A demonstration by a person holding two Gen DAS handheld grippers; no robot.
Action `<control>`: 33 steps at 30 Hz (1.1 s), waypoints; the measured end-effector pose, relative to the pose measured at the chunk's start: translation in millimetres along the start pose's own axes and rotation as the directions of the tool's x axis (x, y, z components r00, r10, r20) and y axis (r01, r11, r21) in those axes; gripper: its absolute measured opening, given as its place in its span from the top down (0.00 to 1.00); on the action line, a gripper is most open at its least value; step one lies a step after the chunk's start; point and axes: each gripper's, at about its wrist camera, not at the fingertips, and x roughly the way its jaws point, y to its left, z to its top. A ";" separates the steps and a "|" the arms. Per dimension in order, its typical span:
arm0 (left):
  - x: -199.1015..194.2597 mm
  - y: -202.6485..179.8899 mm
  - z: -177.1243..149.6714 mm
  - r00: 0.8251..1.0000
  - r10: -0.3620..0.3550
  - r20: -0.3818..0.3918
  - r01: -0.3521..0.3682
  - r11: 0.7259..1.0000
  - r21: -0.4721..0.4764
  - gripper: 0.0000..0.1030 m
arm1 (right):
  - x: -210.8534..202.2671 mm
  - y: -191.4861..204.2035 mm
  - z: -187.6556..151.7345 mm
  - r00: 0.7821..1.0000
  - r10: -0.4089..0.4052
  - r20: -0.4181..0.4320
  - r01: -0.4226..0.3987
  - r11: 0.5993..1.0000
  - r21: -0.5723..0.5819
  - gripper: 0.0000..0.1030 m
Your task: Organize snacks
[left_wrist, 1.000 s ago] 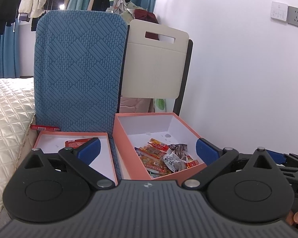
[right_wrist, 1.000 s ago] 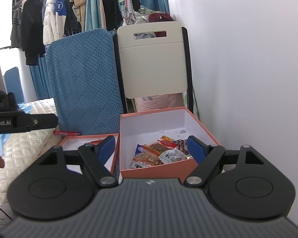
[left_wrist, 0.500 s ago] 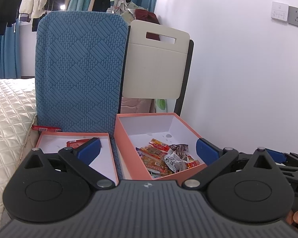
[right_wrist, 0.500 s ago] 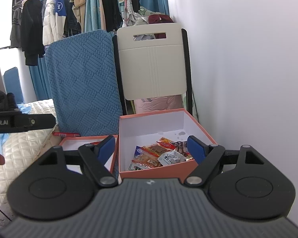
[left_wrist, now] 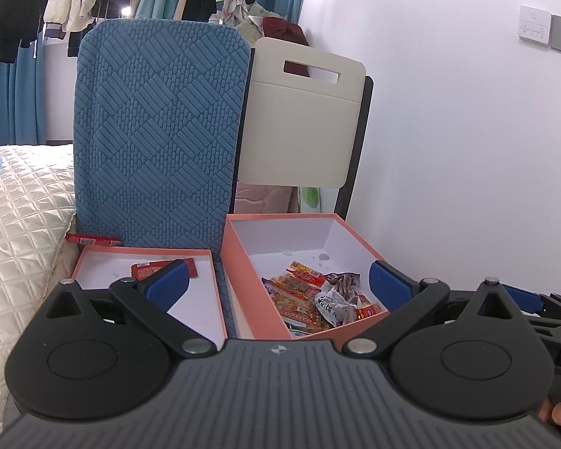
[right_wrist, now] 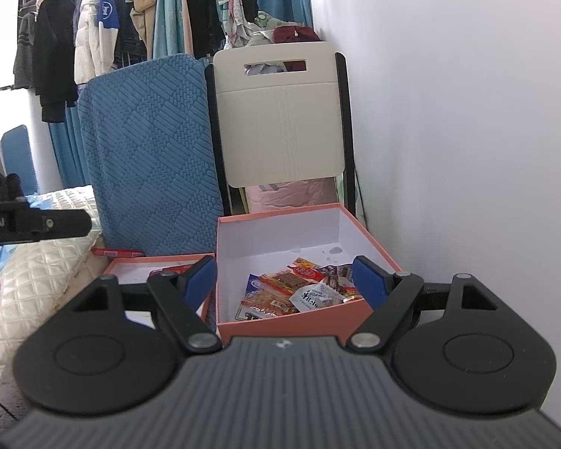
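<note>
The snack packets lie in a loose heap at the near end of the deep orange box, which stands against the wall beside the shallow orange lid. One red packet lies flat inside the lid; a second red packet lies outside it, just behind its far rim, at the foot of the blue cushion.

Handling judgement: the packets appear to be light, thin foil or plastic film, soft and slippery, with contents that could crush. Take hold at a crimped end seam or across a flat edge, not over the filled middle. The heap overlaps, so lifting one packet may drag its neighbours.

Count: two orange containers; two separate red packets; the heap holds at least five packets (an exact count is not possible, as they overlap).

The left gripper stands wide with nothing between its fingers. The right gripper is likewise wide and empty. Both hover short of the boxes.
</note>
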 end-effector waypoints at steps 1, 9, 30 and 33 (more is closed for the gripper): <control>0.2 -0.5 -0.2 1.000 0.000 -0.002 0.000 1.000 0.001 0.00 | 1.0 -0.7 0.4 1.000 0.000 -0.005 0.000 1.000 -0.001 0.21; 0.8 -1.8 -0.2 1.000 0.002 -0.003 -0.002 1.000 0.002 0.00 | 4.7 -2.9 0.0 1.000 -0.013 -0.009 0.013 1.000 0.000 0.00; 1.2 -2.0 -0.9 1.000 -0.005 -0.006 0.005 1.000 0.003 0.00 | 4.5 -5.1 -2.3 0.999 -0.035 -0.019 0.035 0.999 0.012 0.00; 1.9 -1.4 -0.6 1.000 -0.004 -0.010 0.004 1.000 0.000 0.00 | 4.3 -4.8 -2.1 0.999 -0.036 -0.019 0.036 0.999 0.010 0.00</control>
